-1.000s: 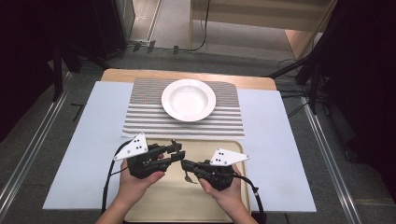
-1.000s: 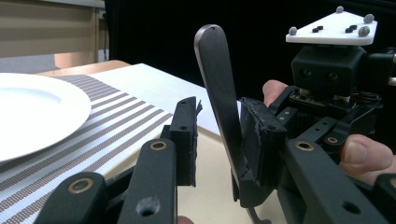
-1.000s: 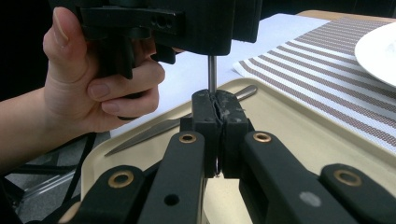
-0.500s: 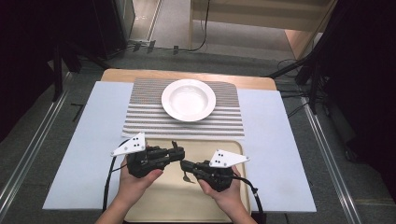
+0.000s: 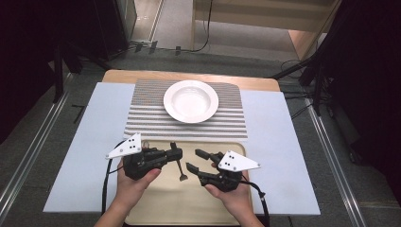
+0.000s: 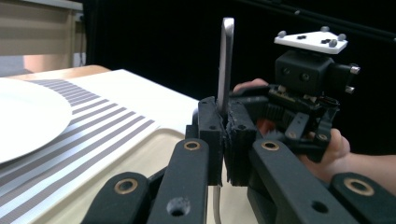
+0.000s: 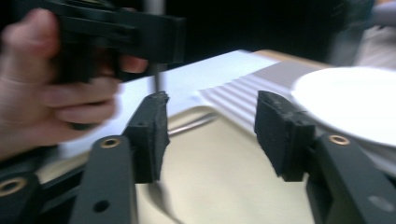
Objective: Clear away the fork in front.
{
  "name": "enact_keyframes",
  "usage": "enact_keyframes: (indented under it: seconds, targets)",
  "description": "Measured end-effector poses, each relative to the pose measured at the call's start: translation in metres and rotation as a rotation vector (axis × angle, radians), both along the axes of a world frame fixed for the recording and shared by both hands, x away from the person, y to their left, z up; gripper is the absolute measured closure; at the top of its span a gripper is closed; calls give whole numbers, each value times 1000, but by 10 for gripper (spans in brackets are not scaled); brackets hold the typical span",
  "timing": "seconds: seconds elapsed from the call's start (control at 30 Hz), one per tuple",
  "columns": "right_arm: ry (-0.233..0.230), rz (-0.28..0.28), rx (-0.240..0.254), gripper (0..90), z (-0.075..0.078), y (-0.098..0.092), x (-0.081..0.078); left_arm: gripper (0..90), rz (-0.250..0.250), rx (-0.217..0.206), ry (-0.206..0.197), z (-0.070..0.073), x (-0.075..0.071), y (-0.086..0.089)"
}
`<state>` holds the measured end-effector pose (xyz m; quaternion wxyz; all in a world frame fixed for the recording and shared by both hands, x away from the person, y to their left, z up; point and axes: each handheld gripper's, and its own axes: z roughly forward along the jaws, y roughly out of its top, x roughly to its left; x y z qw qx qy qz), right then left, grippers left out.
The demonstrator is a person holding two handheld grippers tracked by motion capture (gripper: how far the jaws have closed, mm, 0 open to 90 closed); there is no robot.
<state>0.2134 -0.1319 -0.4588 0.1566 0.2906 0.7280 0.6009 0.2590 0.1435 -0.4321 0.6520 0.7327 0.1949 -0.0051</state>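
Surface (image 5: 279,142), pale blue over a wooden top whose far edge alone shows beyond it; all places below are given relative to the beige tray (image 5: 198,208), which lies at the surface's near edge and is cut off by the bottom of the high view. Striped placemat (image 5: 142,118) lies just beyond the tray, touching or nearly touching its far rim, and carries a white plate (image 5: 191,100) at its middle, well apart from the tray. Left gripper (image 5: 176,153) is held over the tray's left part; its jaws are clamped on a metal utensil (image 5: 180,166), a slim handle that in the left gripper view rises upright between the pads (image 6: 227,60) and in the high view hangs from them to a small dark end just above the tray floor. Whether that end is a spoon bowl or fork tines is too small to tell, and whether it touches the tray cannot be judged. Right gripper (image 5: 197,159) is held over the tray's middle, just beside the utensil; its jaws have just been opening and stand apart, with nothing between the pads (image 7: 152,123). The right gripper view is blurred; there the utensil's shaft (image 7: 158,79) shows behind the left-hand pad, its top hidden by the left gripper. Both hands are partly covered by the gripper bodies and their grey plates
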Motion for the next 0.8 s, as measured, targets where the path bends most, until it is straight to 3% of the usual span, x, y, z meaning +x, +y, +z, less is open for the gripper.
enact_keyframes:
  seconds: [0.07, 0.3, 0.47, 0.77, 0.8]
  targets:
    - [-34, -57, -30, 418, -1, -6, 0, 868, 7, 5, 5, -1, 0, 2]
    - [-3, -155, -32, 331, -2, -33, 0, 868, 32, 15, 3, -3, 1, 9]
    - [16, -198, -47, 214, -5, -53, -3, 868, 45, 14, 4, -2, 1, 13]
    - [27, -231, -1, 163, -8, -89, -8, 868, 52, 12, 32, -3, 3, 22]
    - [35, -251, -3, 93, -8, -93, -8, 868, 52, 15, 33, -4, 3, 23]
